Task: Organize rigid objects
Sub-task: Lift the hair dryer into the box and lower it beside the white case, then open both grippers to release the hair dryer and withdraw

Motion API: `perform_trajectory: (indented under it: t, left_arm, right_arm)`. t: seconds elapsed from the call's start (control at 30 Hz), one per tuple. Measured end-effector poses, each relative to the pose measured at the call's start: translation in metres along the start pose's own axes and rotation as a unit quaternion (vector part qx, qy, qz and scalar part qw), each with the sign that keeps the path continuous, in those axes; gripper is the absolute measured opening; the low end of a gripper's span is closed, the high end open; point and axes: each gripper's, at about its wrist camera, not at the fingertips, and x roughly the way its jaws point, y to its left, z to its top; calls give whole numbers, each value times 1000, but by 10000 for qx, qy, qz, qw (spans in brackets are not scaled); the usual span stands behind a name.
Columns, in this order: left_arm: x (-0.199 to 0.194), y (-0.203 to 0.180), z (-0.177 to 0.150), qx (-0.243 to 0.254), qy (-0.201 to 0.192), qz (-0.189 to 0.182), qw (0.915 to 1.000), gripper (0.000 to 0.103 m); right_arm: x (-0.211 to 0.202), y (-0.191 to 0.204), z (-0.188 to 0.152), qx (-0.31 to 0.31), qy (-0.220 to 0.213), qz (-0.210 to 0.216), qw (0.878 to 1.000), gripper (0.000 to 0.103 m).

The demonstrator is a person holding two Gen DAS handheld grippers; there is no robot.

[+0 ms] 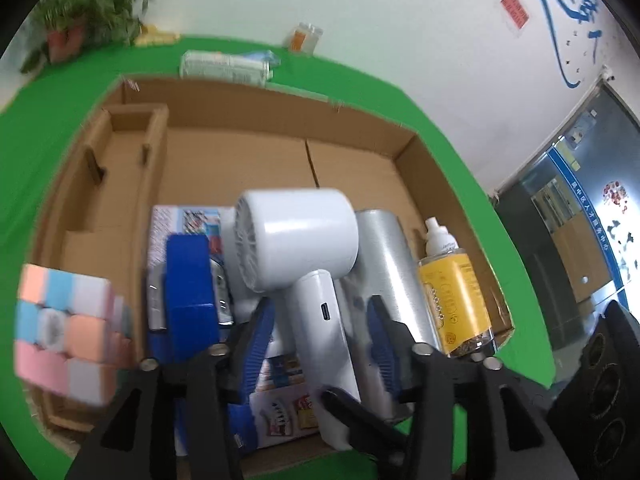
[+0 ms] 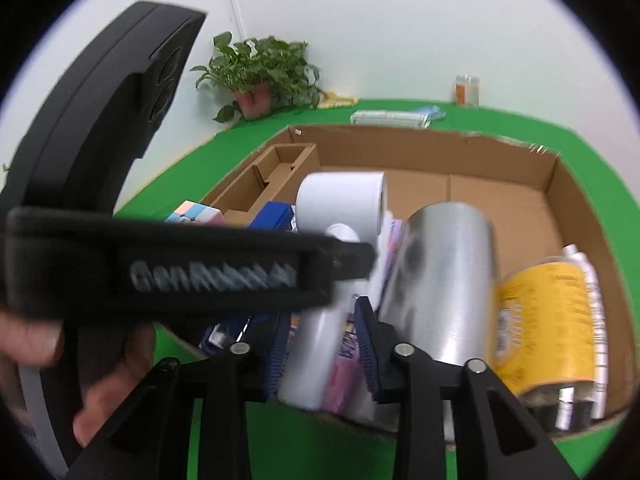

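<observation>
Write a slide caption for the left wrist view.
Left tool open astride white handheld fan in brown cardboard box, beside silver cylinder and yellow-labelled bottle.

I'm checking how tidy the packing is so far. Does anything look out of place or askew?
Yes. The pastel cube perches on the cardboard box's left rim, not inside. The white hair dryer lies slanted across packets, crowded into one corner with the silver cylinder and yellow bottle.
</observation>
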Motion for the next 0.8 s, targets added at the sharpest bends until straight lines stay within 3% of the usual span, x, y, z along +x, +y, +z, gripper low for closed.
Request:
perform_trajectory:
  t: [0.03, 0.07, 0.13, 0.2, 0.23, 0.27, 0.33, 0.5, 0.8]
  left_arm:
    - [-9, -3, -4, 91, -158, 60, 9998, 56]
    - [-20, -9, -10, 185, -334, 117, 9992, 64]
    - [-43, -18, -21, 381, -824, 191, 9957, 76]
    - [-73, -30, -44, 644, -1557, 402, 9849, 97]
    - [-87, -38, -61, 815, -2065, 689, 9726, 103]
    - [-95, -47, -78, 994, -2458, 1018, 9588, 103]
    - [-97, -61, -99, 1240, -2538, 1433, 9485, 103]
    - [-84, -74, -132, 925, -2248, 1715, 9547, 103]
    - [-94, -96, -163, 808, -2300, 1795, 9531, 103]
  right_arm:
    - [-9, -1, -3, -22, -85, -29, 10000, 65]
    - [-16, -2, -5, -19, -155, -37, 9999, 86]
    - [-37, -4, -17, -35, -407, -105, 9991, 89]
    - [-53, -3, -32, -169, -541, -377, 9977, 101]
    - [-58, -5, -39, -169, -545, -442, 9974, 103]
    - [-61, -5, -45, -138, -537, -492, 9972, 103]
    - [-67, -9, -58, -11, -453, -606, 9971, 103]
    - [-85, -20, -75, 255, -553, -915, 9939, 103]
    - [-108, -35, -85, 295, -653, -1403, 9875, 103]
